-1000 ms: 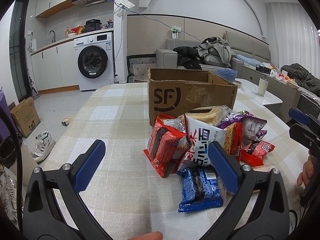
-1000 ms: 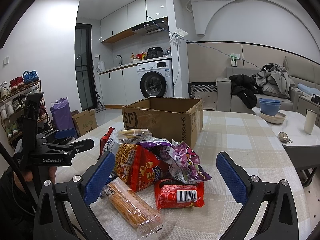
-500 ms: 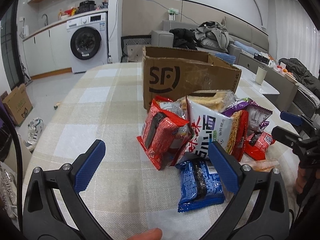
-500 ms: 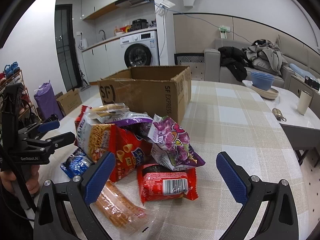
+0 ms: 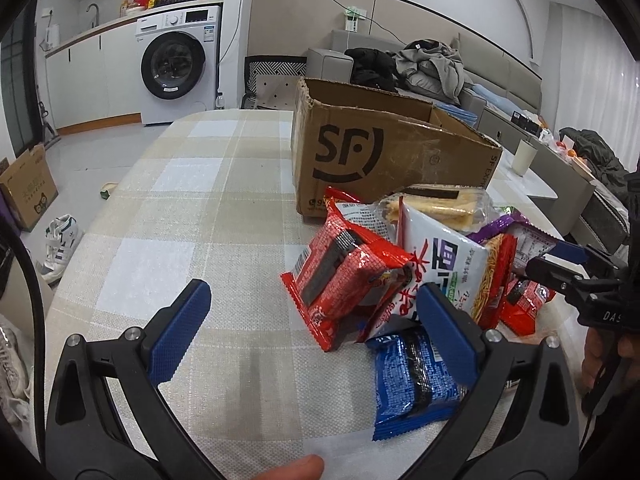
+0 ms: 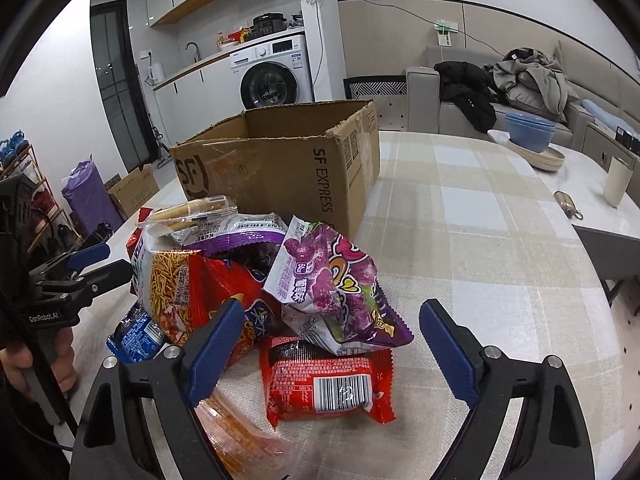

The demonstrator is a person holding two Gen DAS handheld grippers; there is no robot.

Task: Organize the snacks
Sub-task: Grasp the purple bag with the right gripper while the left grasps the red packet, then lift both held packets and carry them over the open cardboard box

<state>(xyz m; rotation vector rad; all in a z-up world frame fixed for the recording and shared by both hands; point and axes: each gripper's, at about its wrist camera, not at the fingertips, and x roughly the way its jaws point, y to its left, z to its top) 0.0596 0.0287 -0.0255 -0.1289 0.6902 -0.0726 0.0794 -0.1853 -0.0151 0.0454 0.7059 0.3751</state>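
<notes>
The snack pile [image 6: 256, 280] lies on the checked table [image 5: 200, 208], touching the front of the open SF cardboard box [image 5: 384, 160]. Pkgs are crinkly and shiny: a red pack [image 5: 340, 272], a white noodle bag [image 5: 440, 264], a blue pack [image 5: 416, 376] flat on the cloth, a purple bag [image 6: 340, 292] on top of a red barcode pack [image 6: 328, 384]. Left gripper [image 5: 312, 332] is spread wide, holding nothing, its right pad above the blue pack. Right gripper [image 6: 332, 344] is also spread, empty, over the red barcode pack.
</notes>
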